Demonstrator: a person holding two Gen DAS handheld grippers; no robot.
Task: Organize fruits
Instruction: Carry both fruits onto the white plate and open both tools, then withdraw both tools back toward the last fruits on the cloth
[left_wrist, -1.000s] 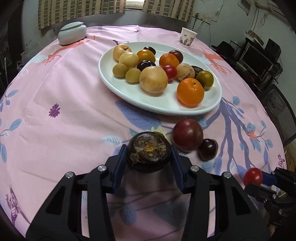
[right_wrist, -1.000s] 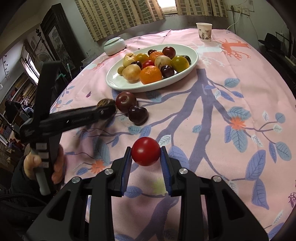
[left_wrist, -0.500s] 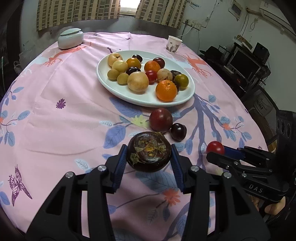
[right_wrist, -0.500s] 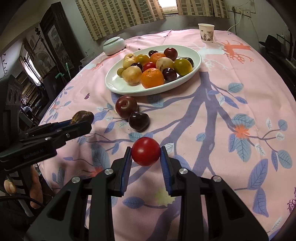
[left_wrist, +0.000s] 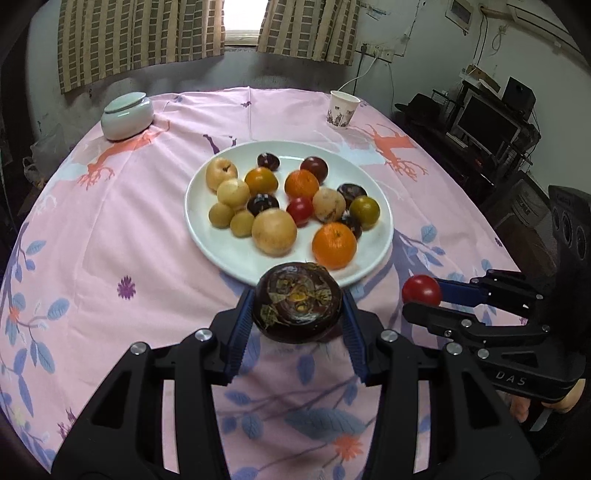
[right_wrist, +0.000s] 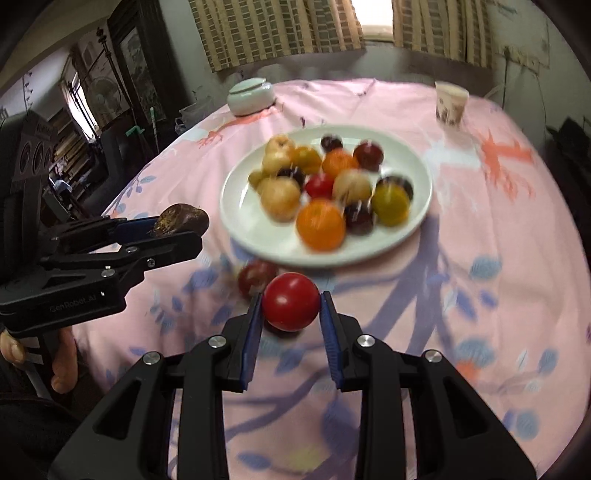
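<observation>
Now left gripper (left_wrist: 298, 314) clamps a mangosteen (left_wrist: 297, 301), right gripper (right_wrist: 291, 308) a tomato (right_wrist: 291, 301).

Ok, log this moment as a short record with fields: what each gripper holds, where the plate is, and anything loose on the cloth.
left gripper: shut on mangosteen, held just short of the plate
right gripper: shut on tomato
plate: white, mid-table, full of mixed fruit
loose fruit: one dark red plum on the cloth near the plate; view blurred
far side: lidded jar, paper cup
</observation>
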